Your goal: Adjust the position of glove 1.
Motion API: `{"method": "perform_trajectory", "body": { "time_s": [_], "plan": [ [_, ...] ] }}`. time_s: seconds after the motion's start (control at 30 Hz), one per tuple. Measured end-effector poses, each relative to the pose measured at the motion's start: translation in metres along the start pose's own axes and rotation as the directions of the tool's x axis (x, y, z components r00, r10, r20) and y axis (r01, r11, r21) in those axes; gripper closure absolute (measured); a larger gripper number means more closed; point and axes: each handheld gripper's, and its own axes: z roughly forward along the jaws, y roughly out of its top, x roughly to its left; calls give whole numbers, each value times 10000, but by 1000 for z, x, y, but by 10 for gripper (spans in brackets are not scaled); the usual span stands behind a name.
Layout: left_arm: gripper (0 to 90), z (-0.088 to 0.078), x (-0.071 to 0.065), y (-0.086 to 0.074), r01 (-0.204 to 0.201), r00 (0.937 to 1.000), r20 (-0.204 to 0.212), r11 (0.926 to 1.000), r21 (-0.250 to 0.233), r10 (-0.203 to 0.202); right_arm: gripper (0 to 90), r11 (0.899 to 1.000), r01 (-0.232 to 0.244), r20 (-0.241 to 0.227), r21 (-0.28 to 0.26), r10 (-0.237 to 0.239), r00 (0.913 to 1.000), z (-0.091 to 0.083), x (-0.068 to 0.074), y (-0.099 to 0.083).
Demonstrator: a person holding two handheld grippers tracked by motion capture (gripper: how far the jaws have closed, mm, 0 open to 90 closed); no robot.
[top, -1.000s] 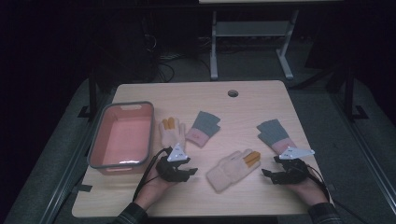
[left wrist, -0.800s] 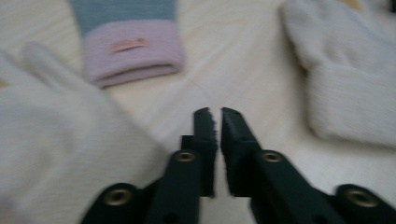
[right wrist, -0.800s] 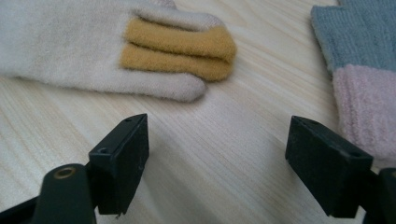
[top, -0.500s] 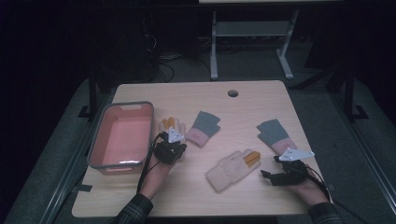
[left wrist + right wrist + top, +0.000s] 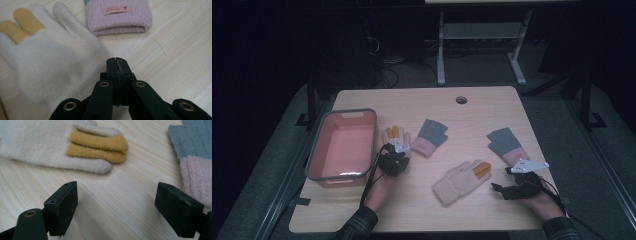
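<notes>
At centre-left of the high view, a cream glove lies beside the pink bin; left hand-held gripper, jaws together, sits at its cuff edge. Lower right, right hand-held gripper, jaws apart, rests on the surface between another cream glove and a grey-pink glove.

The high view is dim, dark around the table; both gripper views are bright, with jaws blurred up close.
</notes>
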Motion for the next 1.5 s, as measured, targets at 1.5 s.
{"method": "perform_trajectory", "body": {
  "time_s": [1.5],
  "plan": [
    [896, -16, -13, -16, -860, 9918, 1003, 9945, 603, 797, 174, 10000, 52, -6, 13, -52, 10000, 1, 0, 0]
  ]
}}
